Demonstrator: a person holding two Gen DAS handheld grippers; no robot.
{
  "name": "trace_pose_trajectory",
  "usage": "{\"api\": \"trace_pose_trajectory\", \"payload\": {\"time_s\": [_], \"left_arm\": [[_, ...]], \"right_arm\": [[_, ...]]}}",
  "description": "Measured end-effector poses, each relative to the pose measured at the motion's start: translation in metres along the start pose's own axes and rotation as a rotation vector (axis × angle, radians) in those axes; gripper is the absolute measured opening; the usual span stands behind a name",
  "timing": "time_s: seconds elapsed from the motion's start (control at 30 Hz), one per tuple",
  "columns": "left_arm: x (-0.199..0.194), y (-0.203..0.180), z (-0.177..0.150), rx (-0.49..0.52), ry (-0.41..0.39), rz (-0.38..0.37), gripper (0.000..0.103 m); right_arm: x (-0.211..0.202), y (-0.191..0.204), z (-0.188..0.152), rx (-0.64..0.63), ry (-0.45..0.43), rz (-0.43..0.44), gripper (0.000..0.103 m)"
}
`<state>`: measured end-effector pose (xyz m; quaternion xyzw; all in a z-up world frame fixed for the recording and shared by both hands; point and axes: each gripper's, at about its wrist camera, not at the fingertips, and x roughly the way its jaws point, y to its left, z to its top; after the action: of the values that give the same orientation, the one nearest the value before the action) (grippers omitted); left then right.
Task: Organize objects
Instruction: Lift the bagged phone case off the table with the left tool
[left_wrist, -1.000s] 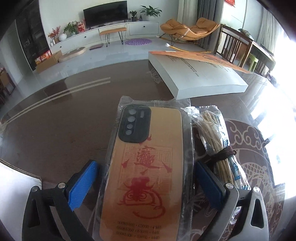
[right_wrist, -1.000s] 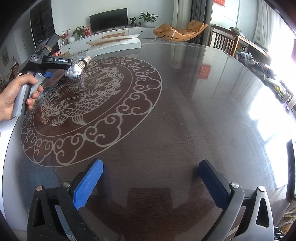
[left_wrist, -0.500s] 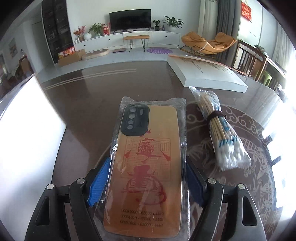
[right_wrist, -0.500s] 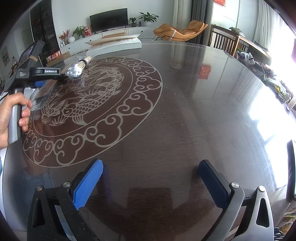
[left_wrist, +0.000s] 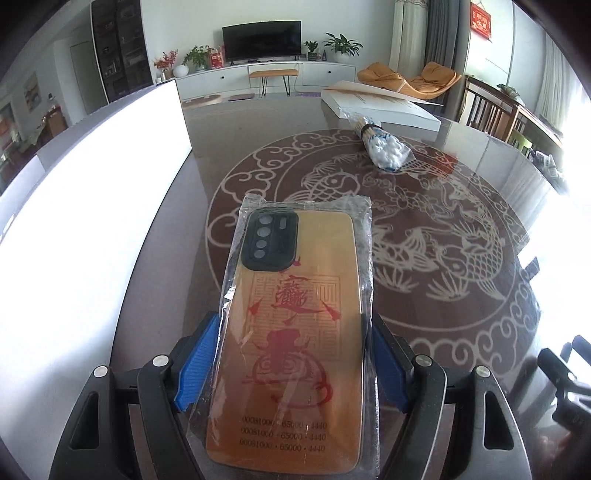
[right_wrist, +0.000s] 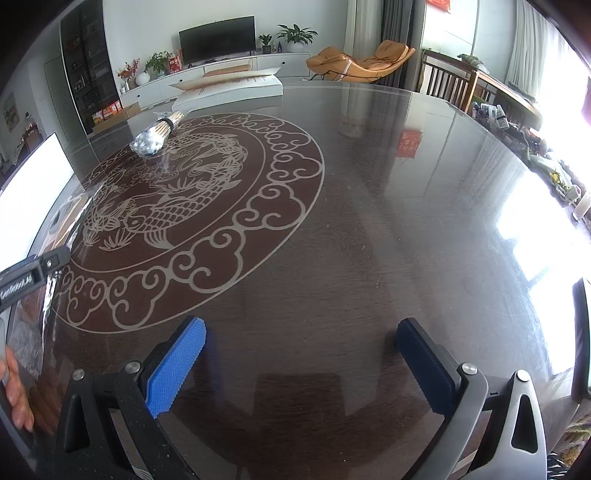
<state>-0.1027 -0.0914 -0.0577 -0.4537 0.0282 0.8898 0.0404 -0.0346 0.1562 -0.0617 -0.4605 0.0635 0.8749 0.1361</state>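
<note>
clamping its blue pads on the plastic-wrapped orange phone case (left_wrist: 295, 332), the left gripper (left_wrist: 291, 365) carries it above the dark glass table (right_wrist: 369, 221), while the bagged bundle of cotton swabs (left_wrist: 382, 147) waits unsorted and the right gripper (right_wrist: 301, 363) hangs open, empty.

Phone case (left_wrist: 291, 332) w/ three rows "00081000 · 65000 · 4440" (red characters above, unreadable); left gripper (right_wrist: 22, 282) body: "GenRobot.AI".
</note>
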Motion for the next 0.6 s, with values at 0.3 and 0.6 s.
{"api": "trace_pose_trajectory", "payload": {"time_s": [0.3,0.6], "left_arm": [[0.0026,-0.0032,-0.0078,0.023,0.039,-0.023,0.103],[0.0028,-0.0023,-0.0085,0.022,0.034,-0.026,0.103]], "right_arm": [[0.0,-0.0001,0.0,0.0,0.0,0.0,0.103],[0.0,-0.0002,-0.0001,0.0,0.0,0.0,0.103]]}}
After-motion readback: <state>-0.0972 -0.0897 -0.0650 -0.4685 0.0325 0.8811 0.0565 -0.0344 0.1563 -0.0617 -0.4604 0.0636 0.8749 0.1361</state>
